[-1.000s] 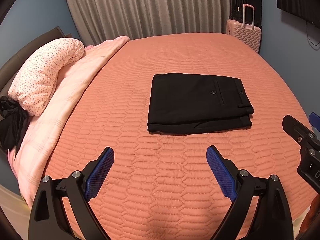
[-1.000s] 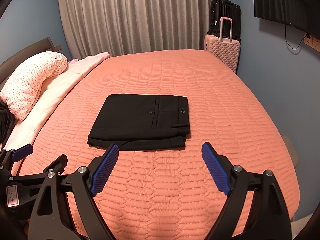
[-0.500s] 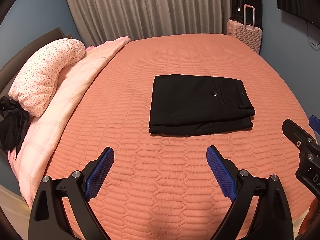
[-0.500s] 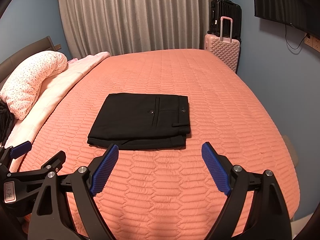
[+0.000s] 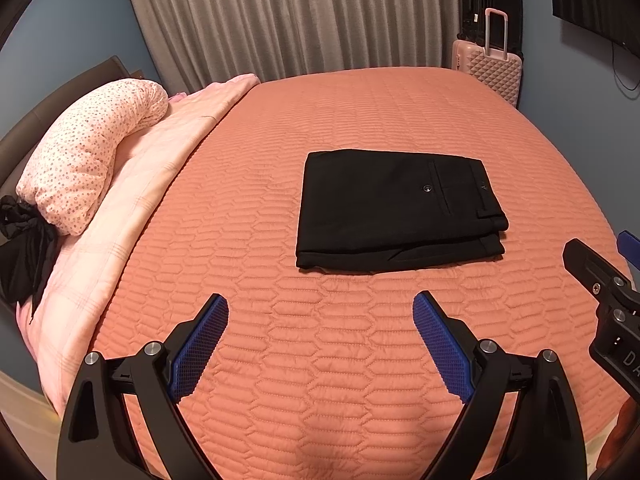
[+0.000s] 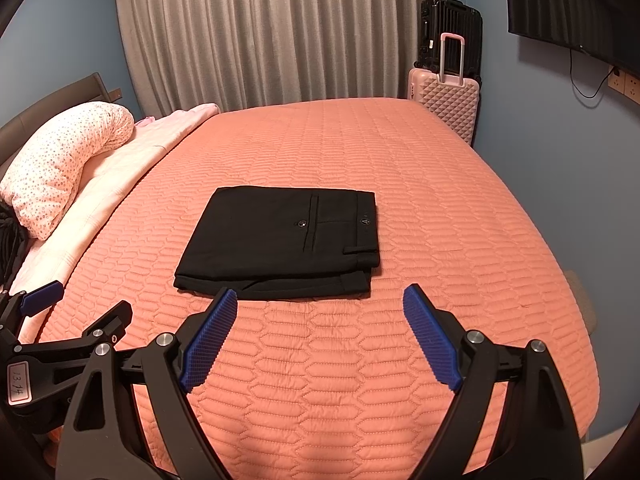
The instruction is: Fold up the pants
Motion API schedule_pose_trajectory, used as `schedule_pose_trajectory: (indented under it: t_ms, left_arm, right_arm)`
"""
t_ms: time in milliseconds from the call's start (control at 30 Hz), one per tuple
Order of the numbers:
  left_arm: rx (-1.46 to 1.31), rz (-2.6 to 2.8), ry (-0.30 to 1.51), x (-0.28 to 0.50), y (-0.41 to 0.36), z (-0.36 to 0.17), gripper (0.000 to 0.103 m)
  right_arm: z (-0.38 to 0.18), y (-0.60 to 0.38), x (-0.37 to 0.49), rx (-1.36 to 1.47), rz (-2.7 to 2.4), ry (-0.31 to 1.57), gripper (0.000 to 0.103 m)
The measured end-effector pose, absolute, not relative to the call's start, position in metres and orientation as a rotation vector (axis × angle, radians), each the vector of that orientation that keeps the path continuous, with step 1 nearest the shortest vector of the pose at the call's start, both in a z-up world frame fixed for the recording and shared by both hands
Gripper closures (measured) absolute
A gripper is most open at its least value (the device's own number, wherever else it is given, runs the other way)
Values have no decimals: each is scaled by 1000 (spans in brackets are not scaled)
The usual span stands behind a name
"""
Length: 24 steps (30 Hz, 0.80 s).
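Black pants [image 5: 394, 208] lie folded into a neat rectangle on the orange quilted bed [image 5: 280, 340], waistband to the right, back pocket button up. They also show in the right wrist view [image 6: 286, 242]. My left gripper [image 5: 320, 312] is open and empty, held above the bed in front of the pants. My right gripper [image 6: 318, 306] is open and empty, just short of the pants' near edge. Each gripper shows at the edge of the other's view: the right one [image 5: 604, 292], the left one [image 6: 60, 320].
A spotted pink pillow [image 5: 88, 156] and a pale pink blanket [image 5: 132, 208] lie along the bed's left side, with a black garment [image 5: 22, 256] beside them. A pink suitcase [image 5: 490, 70] and a black suitcase [image 5: 490, 0] stand at the far right corner by grey curtains [image 5: 300, 16].
Both grippers have drifted slightly back from the pants and stayed open. The pants have not moved.
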State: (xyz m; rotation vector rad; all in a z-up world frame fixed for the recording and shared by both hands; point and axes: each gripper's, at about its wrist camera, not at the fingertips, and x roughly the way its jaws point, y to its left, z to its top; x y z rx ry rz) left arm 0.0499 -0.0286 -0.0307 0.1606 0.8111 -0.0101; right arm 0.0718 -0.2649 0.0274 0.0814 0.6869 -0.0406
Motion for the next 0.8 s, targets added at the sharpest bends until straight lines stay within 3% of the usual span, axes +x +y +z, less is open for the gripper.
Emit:
schedule_pose_trajectory:
  t_ms: [800]
  left_arm:
    - [146,-49,817,49,-40,-29,11]
  right_arm:
    - [28,-267,71,87,-48,686,19]
